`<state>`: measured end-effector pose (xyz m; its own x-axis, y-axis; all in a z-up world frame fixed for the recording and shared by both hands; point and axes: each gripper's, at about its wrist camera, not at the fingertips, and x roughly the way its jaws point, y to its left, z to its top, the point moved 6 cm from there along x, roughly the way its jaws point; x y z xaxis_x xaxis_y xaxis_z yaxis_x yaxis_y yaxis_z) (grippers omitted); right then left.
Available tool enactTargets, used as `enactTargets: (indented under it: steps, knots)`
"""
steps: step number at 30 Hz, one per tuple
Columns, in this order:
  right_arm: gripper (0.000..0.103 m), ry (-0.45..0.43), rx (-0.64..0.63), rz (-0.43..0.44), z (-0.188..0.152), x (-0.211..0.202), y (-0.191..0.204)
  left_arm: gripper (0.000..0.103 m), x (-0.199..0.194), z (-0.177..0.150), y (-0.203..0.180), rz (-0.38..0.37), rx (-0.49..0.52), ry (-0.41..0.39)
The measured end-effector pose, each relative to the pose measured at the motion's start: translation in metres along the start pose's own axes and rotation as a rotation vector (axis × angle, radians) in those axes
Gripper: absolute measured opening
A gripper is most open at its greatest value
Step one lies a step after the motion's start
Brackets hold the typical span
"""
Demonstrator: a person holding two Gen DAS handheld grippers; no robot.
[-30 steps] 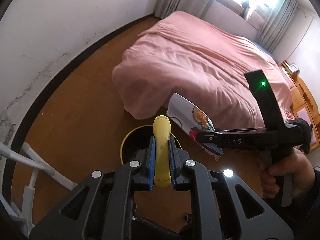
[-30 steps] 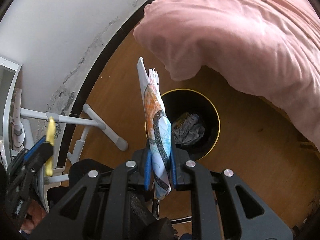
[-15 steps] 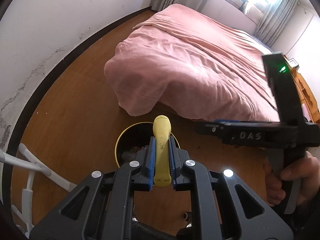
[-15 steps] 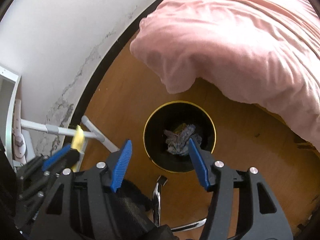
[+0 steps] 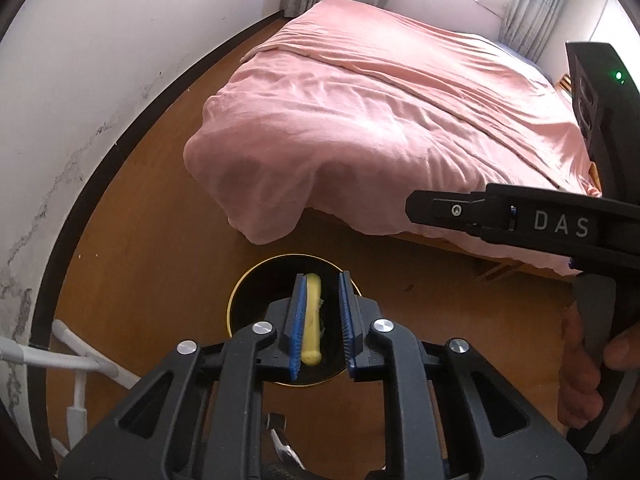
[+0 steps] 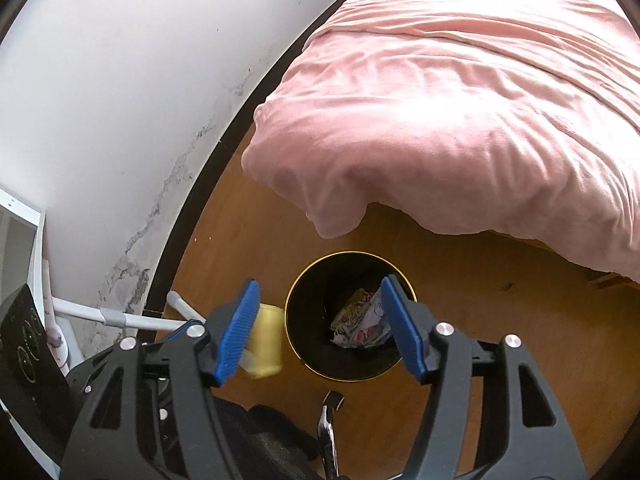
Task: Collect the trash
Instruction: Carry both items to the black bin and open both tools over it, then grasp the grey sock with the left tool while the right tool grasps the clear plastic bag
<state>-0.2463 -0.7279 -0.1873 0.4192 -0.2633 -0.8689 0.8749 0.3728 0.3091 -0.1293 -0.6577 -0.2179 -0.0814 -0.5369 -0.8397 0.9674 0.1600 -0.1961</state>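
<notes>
A black round bin with a gold rim [image 5: 240, 300] [image 6: 294, 300] stands on the wooden floor by the bed corner. My left gripper [image 5: 320, 326] is open right above it. A yellow banana-like piece [image 5: 311, 320] lies loose between the jaws, against the left pad. In the right wrist view the same yellow piece [image 6: 266, 340] appears blurred, left of the bin. My right gripper [image 6: 320, 328] is open and empty above the bin. Crumpled colourful wrappers [image 6: 360, 320] lie inside the bin.
A bed with a pink cover [image 5: 380, 120] [image 6: 460, 100] overhangs close behind the bin. A white wall with a dark skirting board [image 5: 100, 160] runs on the left. White stand legs [image 5: 72, 360] [image 6: 120, 316] lie at the lower left. The right tool body [image 5: 560, 228] is at the right.
My right gripper opened and dropped the colourful wrapper into the bin. My left gripper moved over the bin and has now opened, freeing the yellow piece.
</notes>
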Motion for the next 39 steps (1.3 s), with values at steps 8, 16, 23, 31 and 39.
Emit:
enactTargets:
  steps: [8,16,23,31,39]
  knots:
    - [0.063,-0.021,-0.042,0.002,-0.001,-0.005,0.011,0.061,-0.025,0.001,0.007,0.033,0.018,-0.039]
    - [0.072,-0.095,-0.283,0.034,-0.02,-0.038,0.092,0.087,-0.147,-0.022,0.052,0.168,-0.03,-0.176]
    - [0.073,-0.078,-0.574,0.193,-0.072,-0.059,0.244,0.089,-0.289,-0.105,0.171,0.398,-0.272,-0.276]
    - [0.075,0.042,-0.85,0.446,-0.156,-0.066,0.457,0.089,-0.423,-0.259,0.304,0.706,-0.657,-0.292]
    - [0.078,0.11,-1.073,0.494,-0.236,-0.058,0.593,0.089,-0.478,-0.366,0.342,0.789,-0.899,-0.32]
